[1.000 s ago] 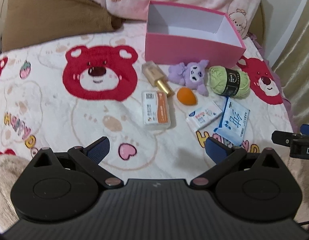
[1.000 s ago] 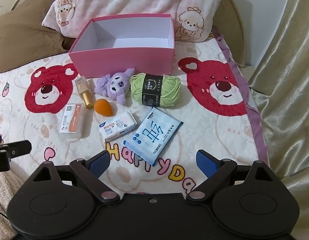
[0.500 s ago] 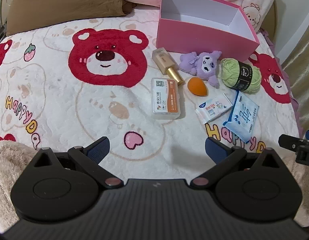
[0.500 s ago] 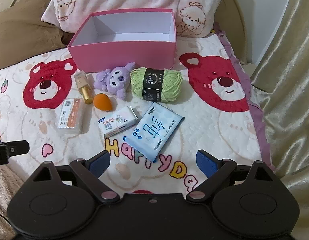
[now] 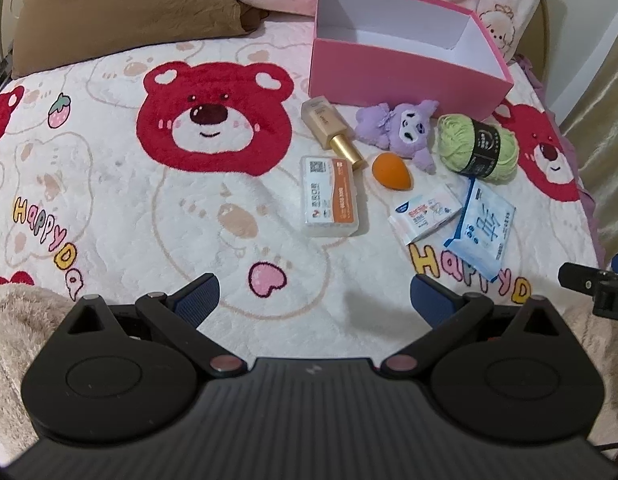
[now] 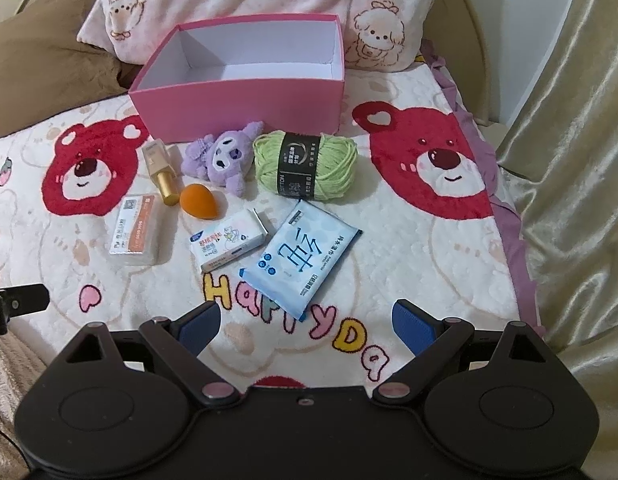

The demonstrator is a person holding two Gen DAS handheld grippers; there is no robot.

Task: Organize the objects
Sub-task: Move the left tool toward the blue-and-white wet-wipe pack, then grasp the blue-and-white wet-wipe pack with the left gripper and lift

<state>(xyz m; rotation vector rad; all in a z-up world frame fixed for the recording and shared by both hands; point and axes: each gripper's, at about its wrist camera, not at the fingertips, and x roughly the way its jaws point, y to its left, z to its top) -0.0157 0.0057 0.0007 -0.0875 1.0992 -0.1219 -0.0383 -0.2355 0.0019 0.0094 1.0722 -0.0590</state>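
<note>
Now both grippers, jaws wide, sit closer to the pink box (image 6: 245,110).

Pink box (image 6: 245,114), red-bear blanket (image 6: 425,264)
Green yarn (image 6: 307,166) at centre, black band; purple plush (image 6: 225,158); orange sponge (image 6: 199,201).

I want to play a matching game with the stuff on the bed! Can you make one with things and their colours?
Things:
1. yarn ball
2. plush toy
3. makeup sponge
4. box

Colours:
A. pink
B. orange
C. green
D. purple

Pairs: 1-C, 2-D, 3-B, 4-A
</note>
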